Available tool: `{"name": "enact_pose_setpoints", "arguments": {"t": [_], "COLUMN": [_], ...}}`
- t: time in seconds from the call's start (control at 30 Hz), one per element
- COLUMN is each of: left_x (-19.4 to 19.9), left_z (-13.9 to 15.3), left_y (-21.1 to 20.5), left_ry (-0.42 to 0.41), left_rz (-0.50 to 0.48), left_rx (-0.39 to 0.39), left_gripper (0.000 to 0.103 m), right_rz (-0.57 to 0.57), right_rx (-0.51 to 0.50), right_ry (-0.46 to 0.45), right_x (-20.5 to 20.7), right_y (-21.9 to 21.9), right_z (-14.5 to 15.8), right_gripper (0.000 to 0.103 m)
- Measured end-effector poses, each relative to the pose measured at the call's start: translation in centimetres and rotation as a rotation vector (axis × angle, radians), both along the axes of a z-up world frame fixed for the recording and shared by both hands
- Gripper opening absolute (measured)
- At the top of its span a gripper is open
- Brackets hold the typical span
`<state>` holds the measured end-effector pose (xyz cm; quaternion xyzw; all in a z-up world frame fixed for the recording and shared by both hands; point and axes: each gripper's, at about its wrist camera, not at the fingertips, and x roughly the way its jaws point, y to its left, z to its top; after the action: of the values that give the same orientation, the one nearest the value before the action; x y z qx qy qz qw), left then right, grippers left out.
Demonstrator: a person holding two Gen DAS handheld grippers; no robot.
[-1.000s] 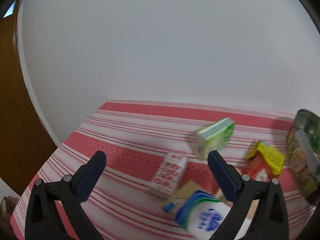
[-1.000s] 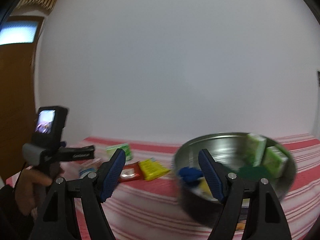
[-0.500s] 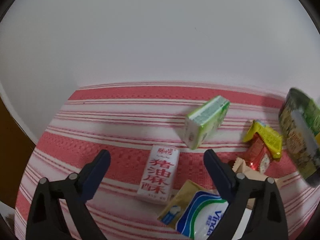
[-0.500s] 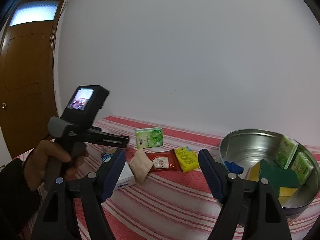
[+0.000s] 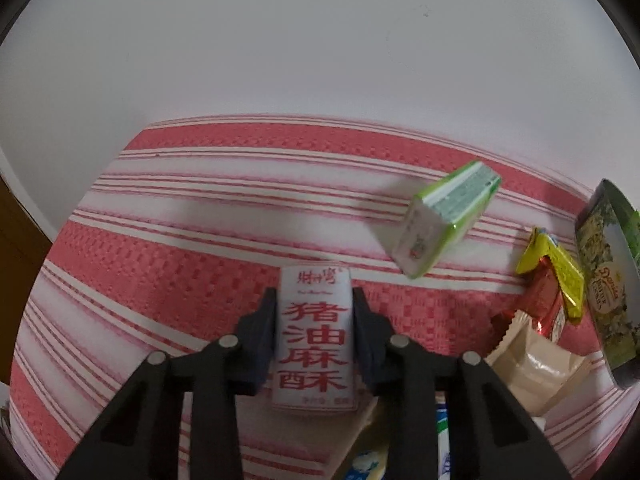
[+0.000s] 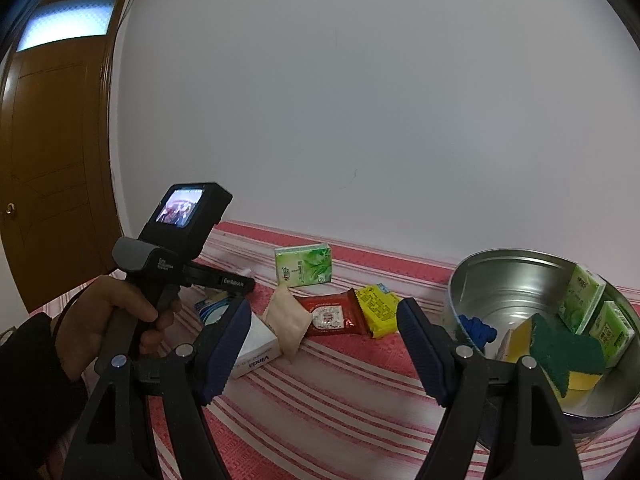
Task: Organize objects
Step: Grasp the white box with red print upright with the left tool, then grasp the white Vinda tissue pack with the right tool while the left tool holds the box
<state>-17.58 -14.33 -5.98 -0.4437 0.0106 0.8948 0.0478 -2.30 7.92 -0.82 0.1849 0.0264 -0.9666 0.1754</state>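
Red-and-white striped woven cloth (image 5: 168, 248) is covering the whole surface, its texture ribbed and checked under everything I am sorting. Sitting on it at the right is the round metal tin (image 6: 516, 280), its inside shiny and brushed, its outer wall printed in green in my left view. It is holding 2 green tissue packs (image 6: 586, 296) leaning against the far wall, a yellow sponge with a rough dark green scouring layer (image 6: 560, 354), and a knobbly blue thing I cannot identify.

A flat white tissue box (image 6: 256, 346) with blue print is lying near my right tongs, just behind the left finger. Beside it a green boxy tissue pack (image 6: 304, 266) is standing on its edge near the wall. In front of that, a beige crinkled pouch (image 6: 288, 322), a glossy red foil packet (image 6: 332, 314) and a yellow wrapped block (image 6: 376, 308) are lying in a row, edges touching or overlapping.

My left tongs (image 5: 314, 334) are pressing both dark ribbed pads against the long sides of the white rectangular snack pack (image 5: 314, 340) with red characters, which is lying flat on the cloth, near the green pack. My left hand (image 6: 104, 324) is gripping that tool's handle.

My right tongs (image 6: 324, 354) are hanging above the cloth with fingers spread wide, gripping nothing.
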Motion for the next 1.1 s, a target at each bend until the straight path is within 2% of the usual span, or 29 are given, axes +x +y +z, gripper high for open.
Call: {"name": "enact_pose_setpoints", "arguments": {"t": [0.1, 0.17, 0.3, 0.43, 0.53, 0.6, 0.77, 0.83, 0.93, 1.0, 1.1], "left_x": [0.4, 0.9, 1.8, 1.7, 1.3, 1.3, 1.6, 1.2, 1.6, 1.7, 1.8], "left_z": [0.7, 1.9, 3.3, 3.5, 3.5, 3.5, 3.8, 3.5, 3.6, 3.6, 3.6], "left_y": [-0.8, -1.9, -3.5, -6.1, -7.6, -8.0, -8.2, -8.4, -8.0, -7.8, -7.9], "left_ry": [0.037, 0.098, 0.205, 0.196, 0.202, 0.203, 0.212, 0.206, 0.199, 0.199, 0.196], "left_rz": [0.032, 0.073, 0.175, 0.23, 0.281, 0.289, 0.293, 0.291, 0.288, 0.29, 0.292], "left_rx": [0.016, 0.018, -0.032, 0.026, 0.003, 0.023, 0.033, 0.04, 0.04, 0.04, 0.047], "left_gripper": [0.034, 0.034, 0.034, 0.034, 0.034, 0.034, 0.034, 0.034, 0.034, 0.034, 0.034], "right_rz": [0.037, 0.105, 0.257, 0.367, 0.432, 0.463, 0.508, 0.487, 0.467, 0.446, 0.432], "right_rx": [0.002, 0.001, 0.051, 0.082, 0.118, 0.144, 0.175, 0.239, 0.275, 0.31, 0.306], "right_ry": [-0.04, -0.075, -0.106, -0.138, -0.193, -0.241, -0.372, -0.359, -0.366, -0.392, -0.419], "right_x": [-0.9, -1.7, -3.7, -6.1, -8.3, -9.8, -12.0, -12.1, -12.0, -12.3, -12.9], "right_y": [-0.9, -1.5, -4.2, -6.9, -8.9, -10.0, -11.4, -12.0, -12.1, -12.1, -12.0], "right_z": [-0.2, -0.4, -0.6, -0.6, -1.0, -1.6, -3.9, -4.5, -5.0, -5.6, -6.1], "right_gripper": [0.077, 0.077, 0.077, 0.077, 0.077, 0.077, 0.076, 0.075, 0.075, 0.071, 0.069]}}
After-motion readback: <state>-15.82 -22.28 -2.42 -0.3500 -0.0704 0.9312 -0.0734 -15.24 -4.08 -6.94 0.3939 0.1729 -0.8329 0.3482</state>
